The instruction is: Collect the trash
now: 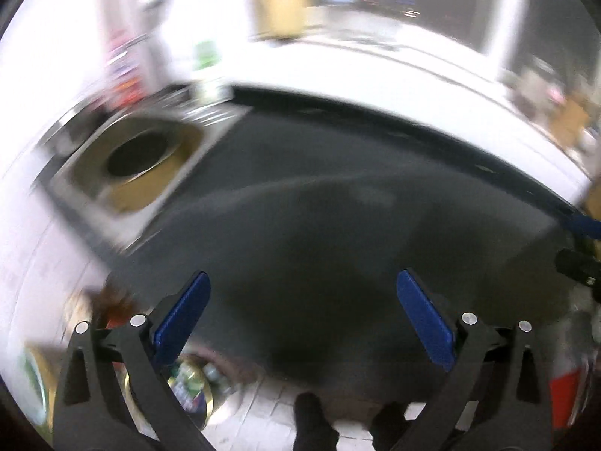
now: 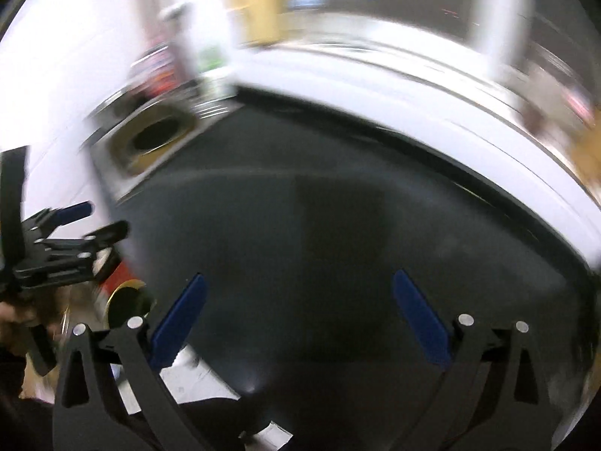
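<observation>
Both views are blurred by motion. My left gripper (image 1: 302,285) is open and empty above a dark tabletop (image 1: 319,206). My right gripper (image 2: 298,285) is open and empty above the same dark tabletop (image 2: 319,225). The left gripper also shows at the left of the right wrist view (image 2: 75,225). A bin with a round dark opening in a steel lid (image 1: 139,154) stands at the far left of the table; it also shows in the right wrist view (image 2: 154,137). No trash item on the table is clear enough to name.
Below the table's near edge at lower left sits a round container with bottles or cans (image 1: 191,383) on a tiled floor (image 1: 263,409). A red object (image 1: 563,394) is at lower right. A white counter (image 1: 375,71) runs behind the table.
</observation>
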`<action>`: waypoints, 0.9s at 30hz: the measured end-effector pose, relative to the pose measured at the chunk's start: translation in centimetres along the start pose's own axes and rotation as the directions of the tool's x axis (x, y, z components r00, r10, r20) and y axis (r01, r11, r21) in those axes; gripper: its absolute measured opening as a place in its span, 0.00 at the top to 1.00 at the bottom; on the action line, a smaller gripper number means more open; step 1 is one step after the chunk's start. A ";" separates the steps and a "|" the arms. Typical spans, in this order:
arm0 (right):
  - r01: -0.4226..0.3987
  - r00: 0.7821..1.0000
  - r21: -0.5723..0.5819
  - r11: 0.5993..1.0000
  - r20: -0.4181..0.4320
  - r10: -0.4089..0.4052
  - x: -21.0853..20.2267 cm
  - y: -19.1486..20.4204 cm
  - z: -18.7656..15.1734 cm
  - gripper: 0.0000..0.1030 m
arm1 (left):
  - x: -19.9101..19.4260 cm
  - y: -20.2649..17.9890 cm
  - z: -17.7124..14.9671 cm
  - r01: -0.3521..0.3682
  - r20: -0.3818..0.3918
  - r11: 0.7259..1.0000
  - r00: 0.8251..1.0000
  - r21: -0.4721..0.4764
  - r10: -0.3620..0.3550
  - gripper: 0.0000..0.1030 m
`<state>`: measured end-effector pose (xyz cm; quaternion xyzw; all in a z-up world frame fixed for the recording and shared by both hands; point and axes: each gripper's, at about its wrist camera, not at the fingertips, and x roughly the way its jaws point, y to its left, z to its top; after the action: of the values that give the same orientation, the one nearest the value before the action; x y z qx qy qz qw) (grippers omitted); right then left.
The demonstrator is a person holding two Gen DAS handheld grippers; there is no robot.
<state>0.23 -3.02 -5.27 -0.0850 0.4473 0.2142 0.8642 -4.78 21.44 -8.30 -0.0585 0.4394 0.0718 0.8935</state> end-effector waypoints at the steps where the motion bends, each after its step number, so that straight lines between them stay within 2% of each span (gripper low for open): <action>1: 0.041 0.999 0.054 0.998 0.007 -0.041 -0.8 -2.1 -0.4 0.07 | 0.0 -2.4 1.1 0.035 0.011 0.999 0.999 0.037 -0.036 0.06; 5: 0.192 0.979 0.266 0.945 0.010 -0.202 -4.2 -10.1 -3.1 0.07 | 0.3 -9.2 3.5 0.101 -0.004 0.984 0.995 0.145 -0.102 0.06; 9: 0.275 0.957 0.354 0.894 -0.015 -0.289 -6.3 -14.4 -5.3 0.07 | 0.8 -14.6 4.1 0.148 -0.039 0.965 0.989 0.215 -0.143 0.06; 13: 0.301 0.948 0.403 0.865 -0.027 -0.317 -7.2 -17.2 -6.6 0.07 | 1.3 -17.1 3.9 0.156 -0.069 0.958 0.987 0.240 -0.143 0.06; 15: 0.286 0.952 0.428 0.857 -0.027 -0.304 -7.1 -18.1 -6.9 0.07 | 1.4 -18.0 3.5 0.150 -0.078 0.956 0.988 0.251 -0.134 0.06; 27: 0.269 0.957 0.429 0.862 -0.021 -0.289 -7.5 -18.4 -7.5 0.07 | 1.6 -18.8 3.5 0.129 -0.085 0.958 0.990 0.256 -0.110 0.06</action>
<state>-0.90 -24.27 -4.43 0.0472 0.4469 -0.0144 0.8932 2.24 3.63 -6.68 0.0305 0.4718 -0.0426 0.8802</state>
